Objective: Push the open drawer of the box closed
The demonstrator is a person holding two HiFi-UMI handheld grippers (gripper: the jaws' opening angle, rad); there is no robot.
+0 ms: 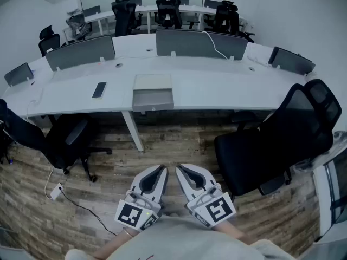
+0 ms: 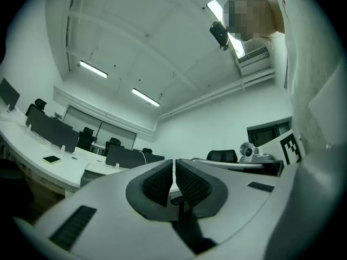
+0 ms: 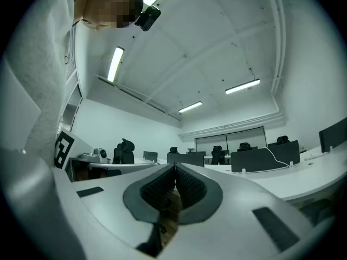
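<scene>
1. The box sits on the long curved white desk, at its near edge and about mid-length. It is a flat, square-cornered thing in pale grey with a smooth top.
2. Its drawer is pulled out toward the person. It shows as a shallow darker-grey tray with a straight front lip.
3. The left gripper is held low at the bottom of the head view, over the floor and well apart from the box. Its own view shows the two jaws pressed together at the tips with nothing between them. The pads are dark, ribbed rubber set in a smooth, rounded grey shell.
4. The right gripper lies just beside the left one, with the tips of both angled toward each other. Its jaws are also together and hold nothing. The pads have the same fine ribbed texture.
5. Each gripper carries a white cube with black square markers, the left cube and the right cube, close to the person's sleeves.
6. A flat black phone lies on the desk to the left of the box, apart from it.
7. Grey fabric-like dividers stand upright along the back of the desk, and a thin white cable hangs over one of them.
8. A black mesh-backed chair stands at the right, and a second black chair is tucked under the desk at the left.
9. The floor is made of wood-look planks in mixed browns.
</scene>
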